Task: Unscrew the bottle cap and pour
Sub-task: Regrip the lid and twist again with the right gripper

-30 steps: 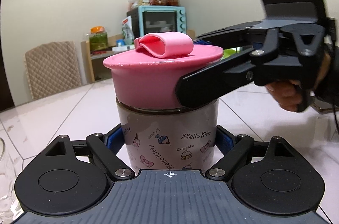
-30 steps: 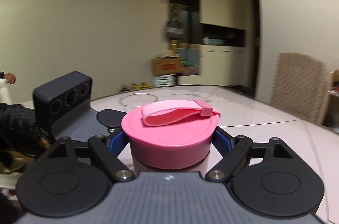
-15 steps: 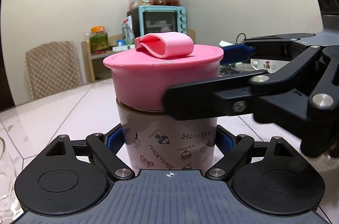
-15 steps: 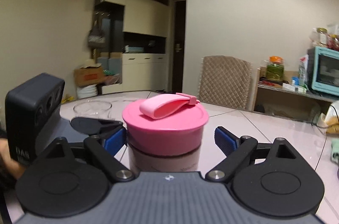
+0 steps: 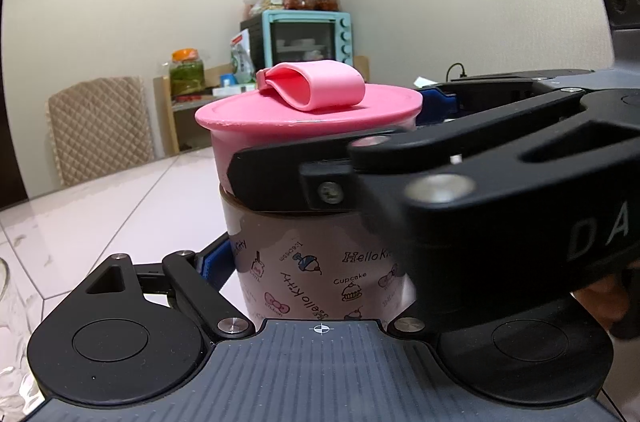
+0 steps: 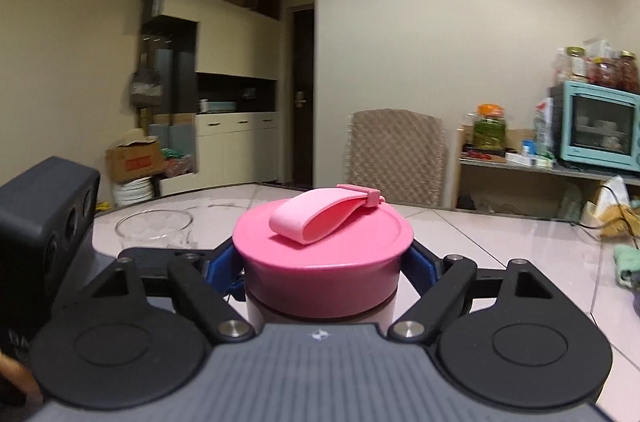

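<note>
At the near middle of the desk (image 6: 500, 246) stands the bottle (image 5: 316, 270), held low by the left hand-held gripper (image 5: 316, 262), its pads closed against the printed body. Up top, the right hand-held gripper (image 6: 324, 262) clamps the pink cap (image 6: 323, 242). Unscrewing is underway, I'd say; next comes another twist, then a lift. Pale marbled desk; glass bowl (image 6: 154, 228) far left, chair (image 6: 396, 154) and teal oven (image 6: 600, 126) beyond.
</note>
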`<state>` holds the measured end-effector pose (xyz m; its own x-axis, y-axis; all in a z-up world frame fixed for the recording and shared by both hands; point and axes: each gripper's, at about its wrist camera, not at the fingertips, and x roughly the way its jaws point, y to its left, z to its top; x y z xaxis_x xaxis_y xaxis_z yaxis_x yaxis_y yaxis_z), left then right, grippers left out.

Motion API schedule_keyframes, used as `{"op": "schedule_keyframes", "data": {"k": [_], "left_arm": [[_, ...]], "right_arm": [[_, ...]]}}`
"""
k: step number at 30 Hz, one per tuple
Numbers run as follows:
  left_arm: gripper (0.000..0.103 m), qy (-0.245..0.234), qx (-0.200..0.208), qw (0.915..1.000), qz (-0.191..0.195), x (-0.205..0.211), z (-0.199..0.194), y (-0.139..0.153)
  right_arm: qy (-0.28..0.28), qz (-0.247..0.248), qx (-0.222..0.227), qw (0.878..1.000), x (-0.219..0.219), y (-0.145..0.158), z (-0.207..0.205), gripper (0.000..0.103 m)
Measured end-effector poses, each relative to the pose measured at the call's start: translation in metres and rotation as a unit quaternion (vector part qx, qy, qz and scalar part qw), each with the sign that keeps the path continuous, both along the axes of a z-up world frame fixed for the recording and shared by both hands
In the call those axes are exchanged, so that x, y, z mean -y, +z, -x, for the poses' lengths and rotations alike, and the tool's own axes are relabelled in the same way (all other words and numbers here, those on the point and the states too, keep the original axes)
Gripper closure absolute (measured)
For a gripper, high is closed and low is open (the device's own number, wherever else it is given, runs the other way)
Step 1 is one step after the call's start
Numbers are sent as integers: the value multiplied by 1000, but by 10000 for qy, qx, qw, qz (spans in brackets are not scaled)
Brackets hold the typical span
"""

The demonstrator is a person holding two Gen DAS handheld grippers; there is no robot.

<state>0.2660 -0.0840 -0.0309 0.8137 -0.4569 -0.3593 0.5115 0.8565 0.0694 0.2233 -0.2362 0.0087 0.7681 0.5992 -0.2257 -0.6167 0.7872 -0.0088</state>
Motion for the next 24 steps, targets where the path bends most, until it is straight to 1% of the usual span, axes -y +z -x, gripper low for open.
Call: {"op": "schedule_keyframes", "data": {"k": [2,5,7,8,10,12,14,16,19,20,24], "left_arm": [[13,3,-3,10000,-1,-1,0,0],[13,3,10,10000,-18,-6,-3,0],[13,7,32,10000,-55,-9,-8,0],[13,9,34,10000,-57,-10,-10,0],[13,12,15,10000,-26,-16,-17,0],[13,11,2,10000,-5,-20,-22,1],[13,9,14,10000,-27,-24,-24,0],[13,9,3,10000,-13,-30,-28,0],[13,9,1,10000,-18,-33,-28,0],[13,9,1,10000,-19,-34,-29,0],[13,12,-3,10000,-23,-39,-40,-1]], "right_arm": [[649,37,-21,9979,15,2,-14,18],[1538,-37,-162,9880,36,4,-38,18],[2364,-32,-172,9715,52,4,-62,18],[2507,-41,-194,9679,54,5,-67,18],[2951,2,-284,9550,58,8,-82,18],[3022,88,-300,9527,58,12,-82,18],[2937,174,-257,9554,57,13,-75,18],[2606,231,-146,9651,55,13,-61,17],[2098,239,-16,9775,51,10,-41,13],[1955,202,-11,9805,51,10,-36,11],[1286,124,109,9916,46,9,-15,11]]}}
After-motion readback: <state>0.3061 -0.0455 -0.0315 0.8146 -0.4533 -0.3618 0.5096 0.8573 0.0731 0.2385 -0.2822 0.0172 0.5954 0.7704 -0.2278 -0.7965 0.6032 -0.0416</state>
